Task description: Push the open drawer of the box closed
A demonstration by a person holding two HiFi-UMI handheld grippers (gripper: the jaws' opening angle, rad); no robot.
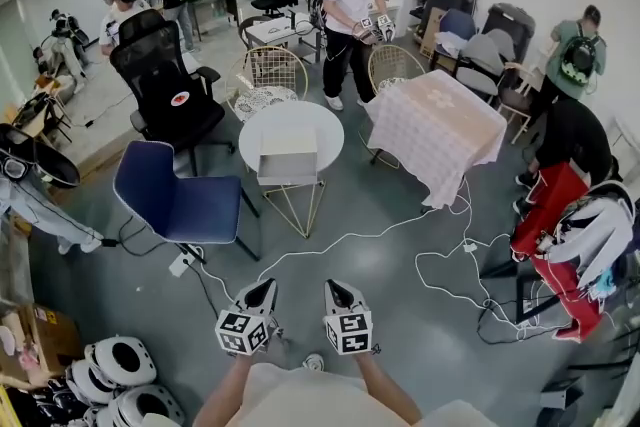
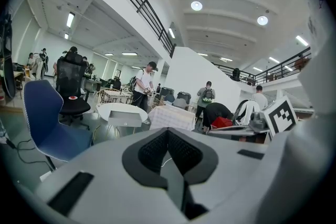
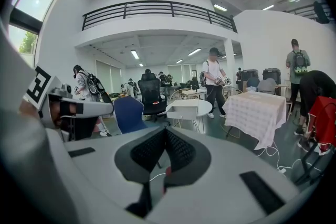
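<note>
A white box (image 1: pixel 288 158) with its drawer (image 1: pixel 287 172) pulled out toward me stands on a small round white table (image 1: pixel 330 130) a few steps ahead. The same box shows far off in the left gripper view (image 2: pixel 125 118) and in the right gripper view (image 3: pixel 182 110). Both grippers hang low near my body, far from the box. My left gripper (image 1: pixel 267 285) has its jaws together with nothing between them, its dark pads (image 2: pixel 152 150) meeting at the tip. My right gripper (image 1: pixel 331 285) is shut and empty too, pads (image 3: pixel 181 150) touching.
A blue chair (image 1: pixel 180 200) stands left of the round table and a black office chair (image 1: pixel 165 85) behind it. A table with a chequered cloth (image 1: pixel 440 125) is at the right. White cables (image 1: pixel 400 245) trail over the floor. A person (image 1: pixel 350 5) stands beyond; others are around.
</note>
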